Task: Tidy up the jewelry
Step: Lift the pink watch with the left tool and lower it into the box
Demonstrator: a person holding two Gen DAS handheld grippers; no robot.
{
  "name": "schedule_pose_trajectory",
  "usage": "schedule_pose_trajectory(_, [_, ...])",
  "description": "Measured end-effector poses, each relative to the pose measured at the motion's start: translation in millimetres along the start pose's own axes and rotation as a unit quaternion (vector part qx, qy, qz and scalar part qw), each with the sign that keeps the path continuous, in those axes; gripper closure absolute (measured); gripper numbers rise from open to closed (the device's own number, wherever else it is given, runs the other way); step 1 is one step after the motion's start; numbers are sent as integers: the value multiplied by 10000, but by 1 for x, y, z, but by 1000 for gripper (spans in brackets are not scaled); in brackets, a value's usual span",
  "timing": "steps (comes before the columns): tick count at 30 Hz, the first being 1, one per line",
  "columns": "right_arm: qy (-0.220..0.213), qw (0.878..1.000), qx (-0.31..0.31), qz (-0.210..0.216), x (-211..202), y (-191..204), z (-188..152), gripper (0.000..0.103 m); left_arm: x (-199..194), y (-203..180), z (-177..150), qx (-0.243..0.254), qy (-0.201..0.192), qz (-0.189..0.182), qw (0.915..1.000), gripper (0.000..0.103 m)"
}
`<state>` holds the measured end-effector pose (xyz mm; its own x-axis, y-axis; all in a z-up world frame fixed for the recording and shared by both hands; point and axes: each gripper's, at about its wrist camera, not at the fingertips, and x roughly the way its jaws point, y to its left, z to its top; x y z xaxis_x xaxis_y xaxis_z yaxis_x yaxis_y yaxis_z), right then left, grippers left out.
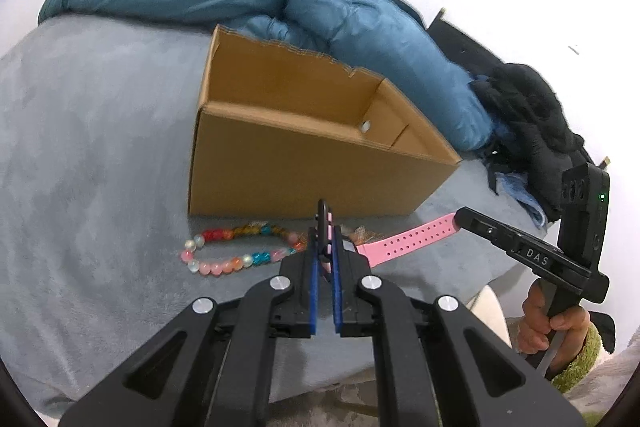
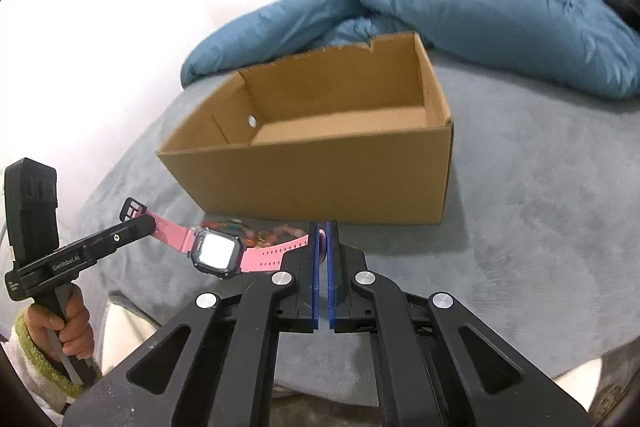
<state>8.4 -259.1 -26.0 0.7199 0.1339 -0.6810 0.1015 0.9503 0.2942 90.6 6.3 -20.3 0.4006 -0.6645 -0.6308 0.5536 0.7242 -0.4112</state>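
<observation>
Right wrist view, from its left side: a hand [image 2: 68, 323] in a green-cuffed sleeve grips the handle of the left gripper [image 2: 148, 225], whose side reads "GenRobot.AI". Its jaws are clamped on the buckle end of a pink watch [image 2: 216, 249], a square dark-cased face with a bright, blank screen and a strap punched with rows of holes. The watch hangs stretched in the air between both tools, above the grey blanket [image 2: 520, 207] and just in front of an open cardboard box [image 2: 320, 183]. Further right, the right gripper [image 2: 322, 239] is closed on the strap's free end between blue pads. Left wrist view shows a multicoloured bead bracelet [image 1: 236, 247] lying on the blanket below the watch, near the box's front wall; the right gripper's body there reads "DAS". A blue duvet [image 2: 500, 7] lies behind the box.
</observation>
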Motion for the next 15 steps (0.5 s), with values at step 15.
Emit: schedule_pose_trajectory(15, [-624, 9967, -360, 388, -13, 3, 125, 102, -6, -10, 132, 263, -632, -418, 9968, 98])
